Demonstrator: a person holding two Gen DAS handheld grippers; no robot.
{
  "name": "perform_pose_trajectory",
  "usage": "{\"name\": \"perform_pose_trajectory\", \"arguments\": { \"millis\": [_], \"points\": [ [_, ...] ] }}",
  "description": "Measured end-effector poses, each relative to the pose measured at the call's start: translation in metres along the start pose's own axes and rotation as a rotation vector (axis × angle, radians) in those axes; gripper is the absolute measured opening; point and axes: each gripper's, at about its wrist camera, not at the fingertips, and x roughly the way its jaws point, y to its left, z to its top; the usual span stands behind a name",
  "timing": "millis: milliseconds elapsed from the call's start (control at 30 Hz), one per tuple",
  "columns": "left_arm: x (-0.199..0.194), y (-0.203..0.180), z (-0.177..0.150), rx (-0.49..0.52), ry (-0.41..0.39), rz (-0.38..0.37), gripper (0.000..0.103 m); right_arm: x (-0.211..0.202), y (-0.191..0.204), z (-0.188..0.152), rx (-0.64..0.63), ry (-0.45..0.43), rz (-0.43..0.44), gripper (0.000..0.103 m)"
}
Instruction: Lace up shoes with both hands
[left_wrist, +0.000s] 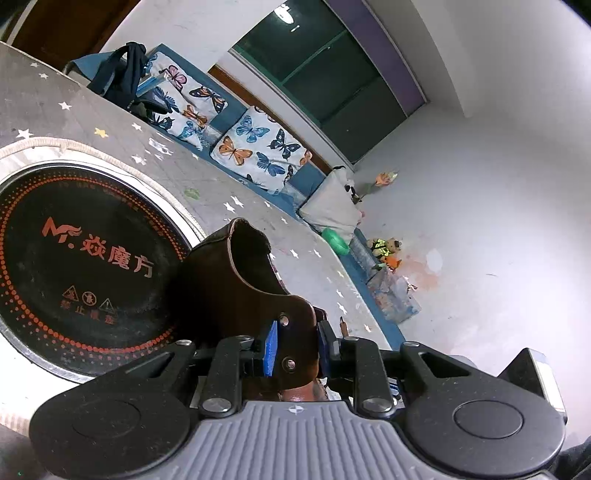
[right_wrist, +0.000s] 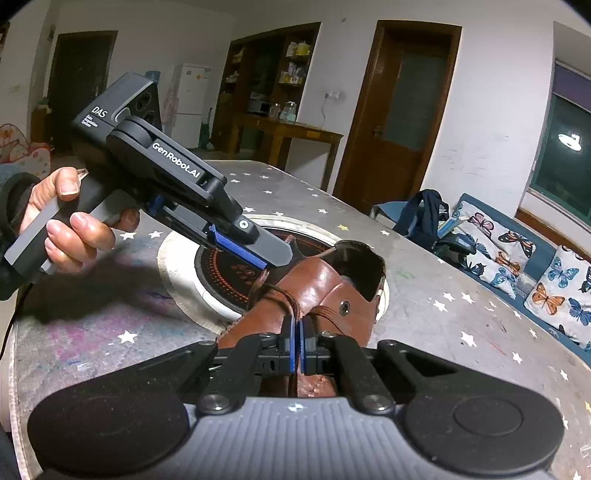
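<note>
Landmark: round black hob (left_wrist: 85, 266), sunk into the star-print table (right_wrist: 443, 325).
Shoe: brown leather shoe (right_wrist: 332, 291) standing upright on the near edge of the hob, toe pointing away from the hob towards the right wrist camera, heel and open collar hanging over the hob's dark glass.
Left gripper (left_wrist: 295, 347): clenched on the shoe's eyelet flap (left_wrist: 291, 332), one blue pad on each face of the leather, right above the hob's near rim. Held from the hob's left side by a hand (right_wrist: 62, 218) wrapped round the handle.
Right gripper (right_wrist: 297, 343): pads pinched tight together on the brown lace (right_wrist: 284, 299), on the side of the shoe furthest from the hob, low over the toe.
Lace: running taut from the shoe's throat straight into those closed pads. Free end not visible.
Done so far: lace crossing the lower part of the throat, so, by the look of it, the bottom rows threaded.
Left to do: metal eyelets near the collar bare on both sides, two on the clamped flap and one on the opposite side. No knot or bow anywhere in sight. Roughly midway at best, as a judgement.
Shoe against tools: flanked on both ends, flap spread by the left, lace drawn off by the right. Nicely set for feeding an upper eyelet.
</note>
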Motion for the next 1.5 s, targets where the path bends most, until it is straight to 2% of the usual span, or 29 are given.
{"name": "perform_pose_trajectory", "arguments": {
  "millis": [467, 733, 1133, 1333, 1500],
  "points": [
    [-0.003, 0.009, -0.001, -0.011, -0.007, -0.036, 0.026, -0.001, 0.006, -0.003, -0.047, 0.009, 0.045, 0.002],
    [-0.004, 0.013, -0.001, -0.017, -0.009, -0.054, 0.026, -0.002, 0.001, -0.002, -0.02, -0.011, 0.064, 0.002],
    [-0.003, 0.015, -0.001, -0.02, -0.008, -0.055, 0.029, 0.013, 0.003, 0.005, -0.13, 0.001, 0.112, 0.002],
    [-0.012, 0.005, -0.007, 0.029, -0.024, -0.048, 0.027, 0.022, 0.007, 0.008, -0.144, -0.003, 0.116, 0.002],
    [-0.015, -0.003, -0.016, 0.102, -0.016, -0.011, 0.027, 0.021, 0.007, 0.005, -0.129, -0.006, 0.106, 0.003]
  ]
}}
